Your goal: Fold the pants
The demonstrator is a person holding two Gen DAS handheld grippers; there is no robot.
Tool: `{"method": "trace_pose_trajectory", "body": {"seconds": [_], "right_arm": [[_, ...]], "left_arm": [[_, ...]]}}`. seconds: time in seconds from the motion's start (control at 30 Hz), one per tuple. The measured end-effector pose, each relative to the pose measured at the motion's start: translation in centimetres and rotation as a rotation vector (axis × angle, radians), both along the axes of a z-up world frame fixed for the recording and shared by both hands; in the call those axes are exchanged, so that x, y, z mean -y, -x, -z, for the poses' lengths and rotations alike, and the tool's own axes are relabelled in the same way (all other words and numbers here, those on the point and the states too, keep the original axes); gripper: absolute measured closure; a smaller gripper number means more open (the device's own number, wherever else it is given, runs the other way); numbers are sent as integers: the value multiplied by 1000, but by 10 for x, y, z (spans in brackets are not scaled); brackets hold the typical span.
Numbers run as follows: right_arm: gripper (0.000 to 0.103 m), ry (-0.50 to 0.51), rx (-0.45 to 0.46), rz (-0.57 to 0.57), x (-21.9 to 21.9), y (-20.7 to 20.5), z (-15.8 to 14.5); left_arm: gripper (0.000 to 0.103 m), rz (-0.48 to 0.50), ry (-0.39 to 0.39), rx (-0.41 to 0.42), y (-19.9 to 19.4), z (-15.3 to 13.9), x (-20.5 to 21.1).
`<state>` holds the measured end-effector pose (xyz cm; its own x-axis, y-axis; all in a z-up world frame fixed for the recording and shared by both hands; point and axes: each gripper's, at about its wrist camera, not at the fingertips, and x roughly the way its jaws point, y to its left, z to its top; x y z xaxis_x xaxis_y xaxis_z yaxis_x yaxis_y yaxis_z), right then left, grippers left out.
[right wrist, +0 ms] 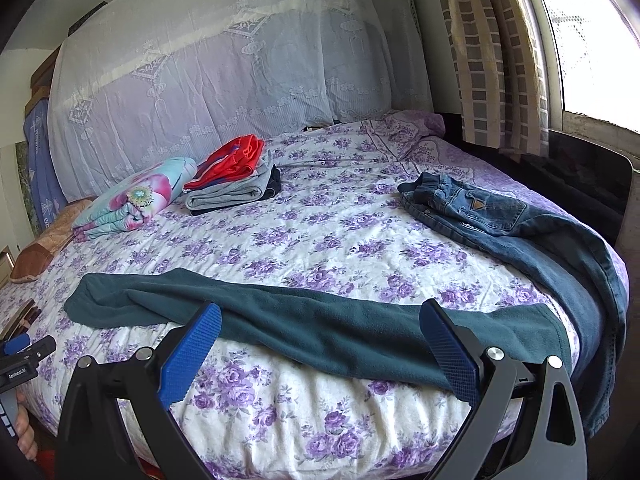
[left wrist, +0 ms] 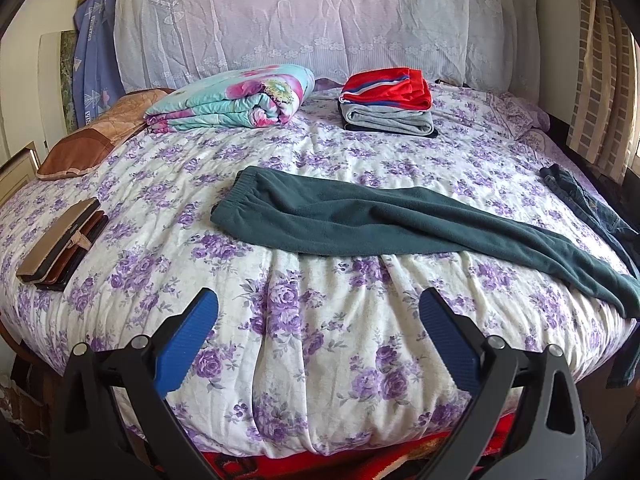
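Dark teal fleece pants (left wrist: 384, 220) lie folded lengthwise across the flowered bed, waistband to the left, leg ends at the right near the bed's edge (right wrist: 320, 332). My left gripper (left wrist: 318, 304) is open, hovering over the front of the bed, short of the pants, with nothing between its blue pads. In the right wrist view my right gripper (right wrist: 320, 316) is open too, its fingers straddling the lower part of the pants from the near side; I cannot tell if they touch the cloth. The left gripper's body (right wrist: 24, 356) shows at the left edge, with a person's hand.
A stack of folded clothes, red on top (left wrist: 386, 100), and a folded floral quilt (left wrist: 232, 100) sit at the head of the bed. Blue jeans (right wrist: 500, 216) lie on the right side, hanging over the edge. Wallets or cases (left wrist: 60, 244) and a brown pillow (left wrist: 92, 136) lie at the left.
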<state>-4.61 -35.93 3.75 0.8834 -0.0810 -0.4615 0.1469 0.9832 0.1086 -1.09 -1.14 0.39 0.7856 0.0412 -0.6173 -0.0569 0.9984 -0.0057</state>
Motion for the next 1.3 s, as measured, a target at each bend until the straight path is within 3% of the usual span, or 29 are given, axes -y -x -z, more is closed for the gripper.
{"method": "trace_pose_trajectory", "body": {"seconds": [1.3], "right_arm": [[3,5,-7,7,2,1,0]], "left_arm": [[5,-4,12,-3,2,1,2]]}}
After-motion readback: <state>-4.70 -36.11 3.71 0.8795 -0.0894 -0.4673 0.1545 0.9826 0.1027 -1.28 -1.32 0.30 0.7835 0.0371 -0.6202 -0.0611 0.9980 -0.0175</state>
